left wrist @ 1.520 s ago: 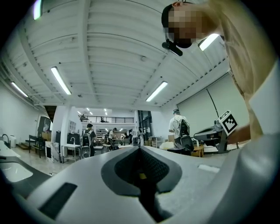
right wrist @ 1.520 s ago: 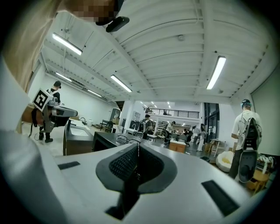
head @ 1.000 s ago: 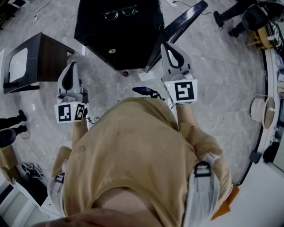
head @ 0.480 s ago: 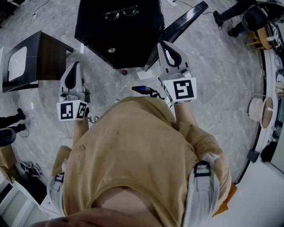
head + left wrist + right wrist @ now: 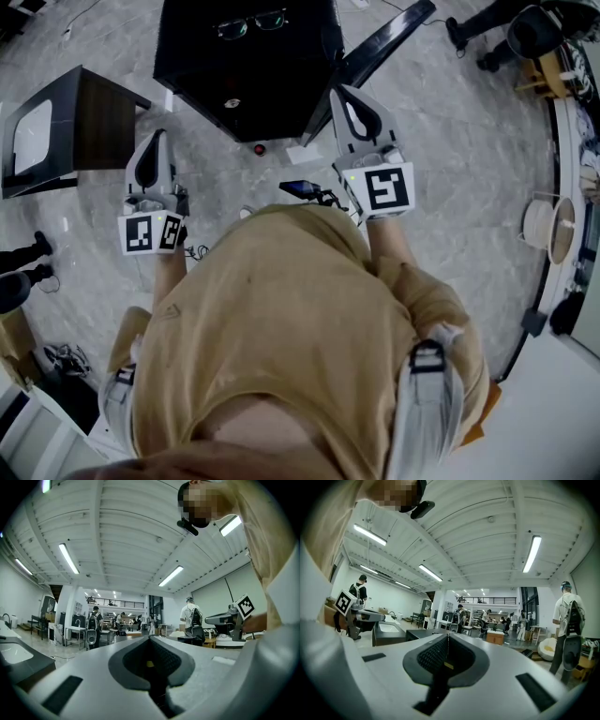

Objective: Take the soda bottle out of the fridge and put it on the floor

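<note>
A black fridge stands on the grey floor ahead of me, seen from above. Its door is swung open to the right. A small red round thing shows at the fridge's open front; I cannot tell whether it belongs to the soda bottle, and no bottle is plainly in view. My left gripper is held left of the fridge front, shut and empty. My right gripper is up beside the open door, its jaws also shut on nothing.
A pair of glasses lies on the fridge top. A dark cabinet stands at the left. A cable reel and a white wall edge are at the right, stand legs at the top right. Several people stand in the room beyond.
Both grippers have edged forward toward the fridge, the left one rising a little in the view and the right one shifting slightly left. Both stay shut.
</note>
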Demonstrator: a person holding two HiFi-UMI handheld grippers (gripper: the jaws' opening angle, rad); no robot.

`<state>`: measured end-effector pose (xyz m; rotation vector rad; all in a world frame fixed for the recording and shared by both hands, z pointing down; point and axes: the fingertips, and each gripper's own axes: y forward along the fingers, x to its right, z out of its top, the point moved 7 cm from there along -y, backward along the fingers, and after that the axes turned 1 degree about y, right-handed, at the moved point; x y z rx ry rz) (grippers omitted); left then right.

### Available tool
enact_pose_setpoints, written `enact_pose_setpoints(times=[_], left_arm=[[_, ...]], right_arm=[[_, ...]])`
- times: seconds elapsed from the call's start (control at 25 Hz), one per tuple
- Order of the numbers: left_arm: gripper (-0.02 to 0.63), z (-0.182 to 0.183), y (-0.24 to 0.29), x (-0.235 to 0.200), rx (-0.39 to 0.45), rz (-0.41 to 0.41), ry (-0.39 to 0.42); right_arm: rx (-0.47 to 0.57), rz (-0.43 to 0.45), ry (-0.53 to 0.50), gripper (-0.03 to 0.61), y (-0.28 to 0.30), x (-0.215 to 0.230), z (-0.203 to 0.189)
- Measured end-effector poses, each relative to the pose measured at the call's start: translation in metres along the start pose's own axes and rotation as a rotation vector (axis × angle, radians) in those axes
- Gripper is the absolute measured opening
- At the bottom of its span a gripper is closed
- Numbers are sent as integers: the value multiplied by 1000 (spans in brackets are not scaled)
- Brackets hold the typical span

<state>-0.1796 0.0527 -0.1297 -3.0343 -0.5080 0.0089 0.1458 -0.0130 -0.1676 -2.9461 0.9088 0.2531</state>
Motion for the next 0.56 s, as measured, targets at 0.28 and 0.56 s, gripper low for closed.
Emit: enact_pose_setpoints(times=[0.28,0.56], left_arm=[[3,0,-7,3,-3,-13,-12],[2,4,-13,6,6,-17,-11]], right_arm=[[1,-11,-2,1,-11,-5,4],[4,-20,-3,2,-20,-8,8]])
